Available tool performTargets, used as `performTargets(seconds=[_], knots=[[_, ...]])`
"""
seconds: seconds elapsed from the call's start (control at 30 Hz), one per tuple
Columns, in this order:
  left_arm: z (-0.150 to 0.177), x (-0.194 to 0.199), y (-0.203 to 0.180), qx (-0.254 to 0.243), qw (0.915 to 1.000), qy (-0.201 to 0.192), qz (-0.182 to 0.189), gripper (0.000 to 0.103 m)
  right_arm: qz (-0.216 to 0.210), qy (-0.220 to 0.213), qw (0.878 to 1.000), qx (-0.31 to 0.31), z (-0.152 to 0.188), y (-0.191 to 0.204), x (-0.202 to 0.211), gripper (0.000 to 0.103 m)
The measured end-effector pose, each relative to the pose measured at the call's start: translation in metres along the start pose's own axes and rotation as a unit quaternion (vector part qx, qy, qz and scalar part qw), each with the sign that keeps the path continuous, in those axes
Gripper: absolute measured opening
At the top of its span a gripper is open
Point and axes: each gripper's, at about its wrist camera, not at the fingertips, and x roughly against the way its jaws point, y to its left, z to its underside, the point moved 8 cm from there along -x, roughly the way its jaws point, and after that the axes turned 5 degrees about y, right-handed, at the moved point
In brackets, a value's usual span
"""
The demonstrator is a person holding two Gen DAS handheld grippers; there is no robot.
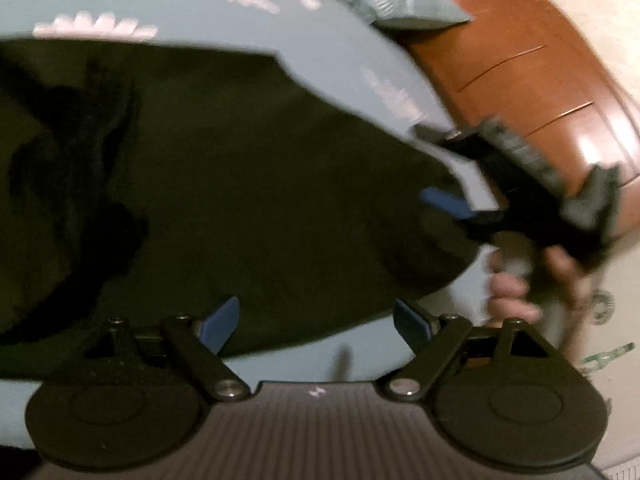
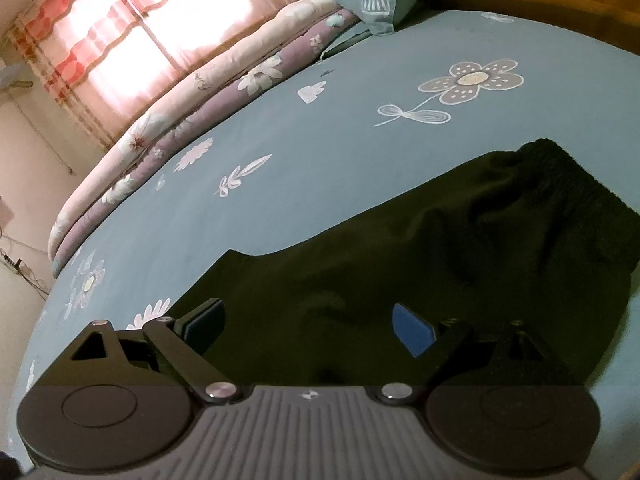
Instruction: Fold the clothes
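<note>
Left black two-finger gripper with blue pads [image 1: 316, 322]: jaws wide apart, empty, poised above near hem of dark olive-black cloth garment [image 1: 248, 184], likely lining up pinch. Right gripper [image 2: 308, 328]: jaws likewise spread, nothing held, over same garment. Garment lies flat near bed's front edge, ribbed waistband end bunched toward headboard. Beyond: blue flower-print bedsheet [image 2: 320, 152], rolled floral quilt [image 2: 180, 100] along far edge.
</note>
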Motion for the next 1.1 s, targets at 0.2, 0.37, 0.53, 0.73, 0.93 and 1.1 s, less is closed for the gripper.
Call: performTargets(seconds=[0.2, 0.37, 0.53, 0.73, 0.93, 1.1], knots=[[-0.005, 0.019, -0.007, 0.024, 0.9982, -0.040, 0.038, 0.084, -0.038, 0.054, 0.998, -0.012, 0.013, 0.000, -0.001, 0.094], [-0.008, 0.013, -0.003, 0.020, 0.9988, -0.042, -0.018, 0.084, -0.125, 0.123, 0.984, -0.033, 0.042, 0.016, 0.002, 0.094], [-0.002, 0.008, 0.006, 0.018, 0.9980, -0.028, -0.053, 0.086, -0.152, 0.133, 0.979, -0.027, 0.068, 0.031, 0.019, 0.094], [-0.001, 0.010, 0.010, 0.027, 0.9985, -0.027, -0.039, 0.091, -0.113, 0.154, 0.982, -0.005, 0.092, 0.027, 0.011, 0.097], [0.003, 0.016, 0.013, 0.040, 0.9985, -0.026, -0.027, 0.091, -0.060, 0.096, 0.994, -0.003, 0.072, 0.003, 0.026, 0.097], [0.006, 0.018, 0.009, 0.048, 0.9983, -0.029, -0.016, 0.092, -0.095, 0.086, 0.991, -0.033, 0.066, -0.008, 0.030, 0.097]])
